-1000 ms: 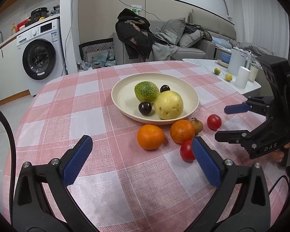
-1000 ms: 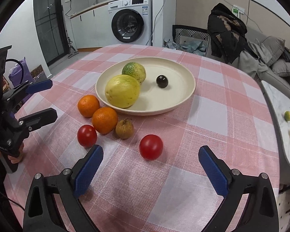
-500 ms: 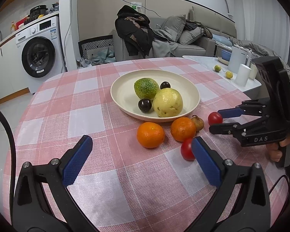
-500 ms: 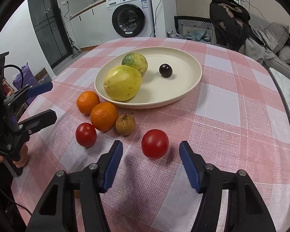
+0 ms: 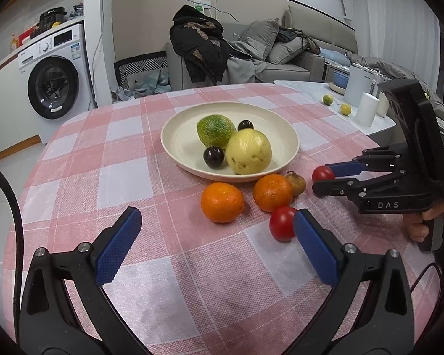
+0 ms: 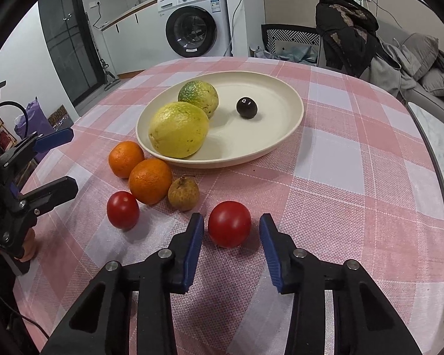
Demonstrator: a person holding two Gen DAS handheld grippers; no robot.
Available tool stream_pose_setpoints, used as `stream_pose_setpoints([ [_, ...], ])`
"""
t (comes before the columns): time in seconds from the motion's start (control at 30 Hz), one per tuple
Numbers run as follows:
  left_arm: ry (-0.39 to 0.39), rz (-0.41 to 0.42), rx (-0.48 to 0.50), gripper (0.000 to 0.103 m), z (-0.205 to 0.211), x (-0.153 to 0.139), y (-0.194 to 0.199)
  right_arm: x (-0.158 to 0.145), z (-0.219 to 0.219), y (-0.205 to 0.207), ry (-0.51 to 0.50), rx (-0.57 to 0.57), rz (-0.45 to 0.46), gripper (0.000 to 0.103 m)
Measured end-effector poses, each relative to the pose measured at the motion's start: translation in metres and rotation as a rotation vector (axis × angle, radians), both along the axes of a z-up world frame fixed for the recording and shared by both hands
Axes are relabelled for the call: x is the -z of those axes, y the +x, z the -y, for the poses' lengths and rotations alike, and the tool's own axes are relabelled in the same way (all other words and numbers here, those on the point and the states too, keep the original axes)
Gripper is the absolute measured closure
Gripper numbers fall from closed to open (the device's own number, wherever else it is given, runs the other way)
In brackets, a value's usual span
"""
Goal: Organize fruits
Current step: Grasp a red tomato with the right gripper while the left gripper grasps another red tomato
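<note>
Tomato [image 6: 229, 224] | my right gripper [image 6: 231, 232] brackets it, jaws apart, for plate [image 6: 281, 145] | left gripper [image 5: 214, 236] wide, idle.

Washing machine [image 6: 194, 28] by kitchen counter, black jacket [image 5: 198, 44] draped on grey sofa [image 5: 281, 59] w/ cushions, white side table [image 5: 310, 88].
</note>
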State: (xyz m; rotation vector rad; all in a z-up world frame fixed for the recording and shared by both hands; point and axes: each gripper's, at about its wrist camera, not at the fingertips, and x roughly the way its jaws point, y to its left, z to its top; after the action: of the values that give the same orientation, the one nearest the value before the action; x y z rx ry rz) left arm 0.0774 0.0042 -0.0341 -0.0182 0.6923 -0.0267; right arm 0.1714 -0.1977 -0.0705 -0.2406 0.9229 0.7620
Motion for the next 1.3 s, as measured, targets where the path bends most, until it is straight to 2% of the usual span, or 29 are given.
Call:
stream_pose_setpoints([
  [0.13,-0.007,-0.028,0.024,0.001,0.005,0.002,0.001,0.000,-0.001,0.000,-0.006,-0.003,0.008,0.073],
  [0.53,-0.038,-0.122,0.091,0.003,0.026,0.016,0.009,-0.011,0.004,-0.007,0.051,-0.022,0.045,0.075],
  [0.9,-0.094,-0.182,0.170,0.040,0.041,0.027,0.024,-0.015,0.001,-0.011,0.069,-0.041,0.057,0.075],
  [1.2,-0.095,-0.210,0.172,0.060,0.051,0.032,0.039,-0.016,0.003,-0.011,0.079,-0.039,0.055,0.075],
  [1.3,-0.100,-0.209,0.167,0.063,0.051,0.032,0.042,-0.016,0.004,-0.011,0.081,-0.039,0.055,0.075],
])
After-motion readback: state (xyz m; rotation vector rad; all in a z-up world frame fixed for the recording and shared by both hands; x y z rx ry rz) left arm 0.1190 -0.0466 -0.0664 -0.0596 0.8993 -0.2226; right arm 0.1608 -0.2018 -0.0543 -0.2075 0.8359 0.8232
